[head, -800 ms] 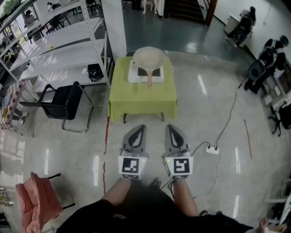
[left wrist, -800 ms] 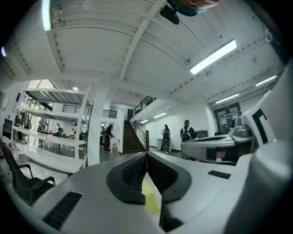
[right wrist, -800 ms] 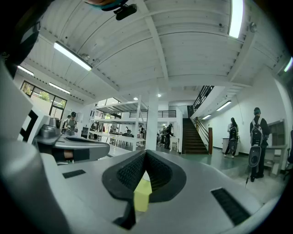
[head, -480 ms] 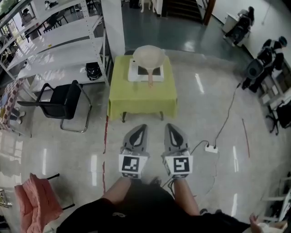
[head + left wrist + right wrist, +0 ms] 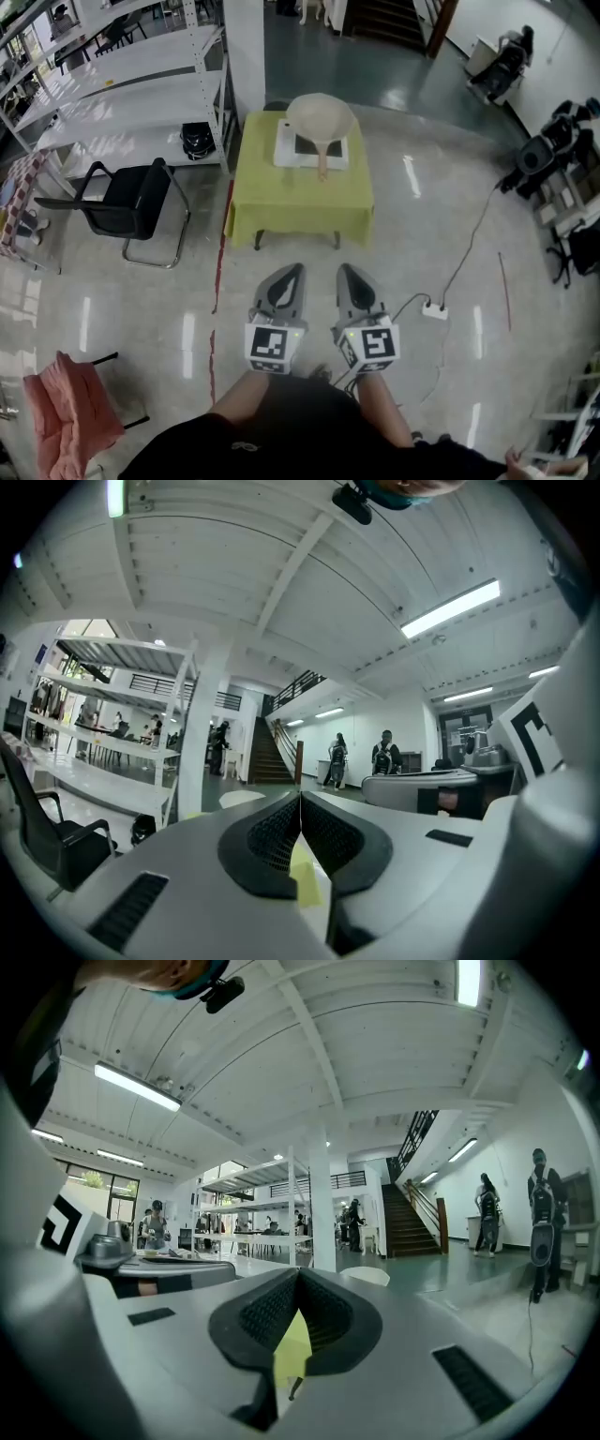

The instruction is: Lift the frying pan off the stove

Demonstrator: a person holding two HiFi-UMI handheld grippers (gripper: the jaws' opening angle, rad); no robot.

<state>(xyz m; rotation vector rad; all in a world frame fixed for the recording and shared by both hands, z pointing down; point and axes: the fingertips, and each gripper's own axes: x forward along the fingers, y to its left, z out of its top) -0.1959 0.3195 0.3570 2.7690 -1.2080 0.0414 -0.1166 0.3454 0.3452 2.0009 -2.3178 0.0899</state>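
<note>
- Nothing of the lift is showing as done. The frying pan (image 5: 321, 118) is sitting on the stove (image 5: 309, 150), which is resting on the green-clothed table (image 5: 298, 202), and the pan's handle (image 5: 322, 167) is pointing toward the person.
- The left gripper (image 5: 292, 276) is hanging over the floor, well short of the table, with its jaws pressed together and nothing between them.
- The right gripper (image 5: 346, 275) is hanging just beside it, likewise closed and carrying nothing.
- Both gripper views are looking out level across the hall, with only a strip of green cloth peeking through below the closed jaws.
- As I judge it, the whole task is remaining — walking up to the table, opening a gripper, closing on the handle and raising the pan clear of the stove.
</note>
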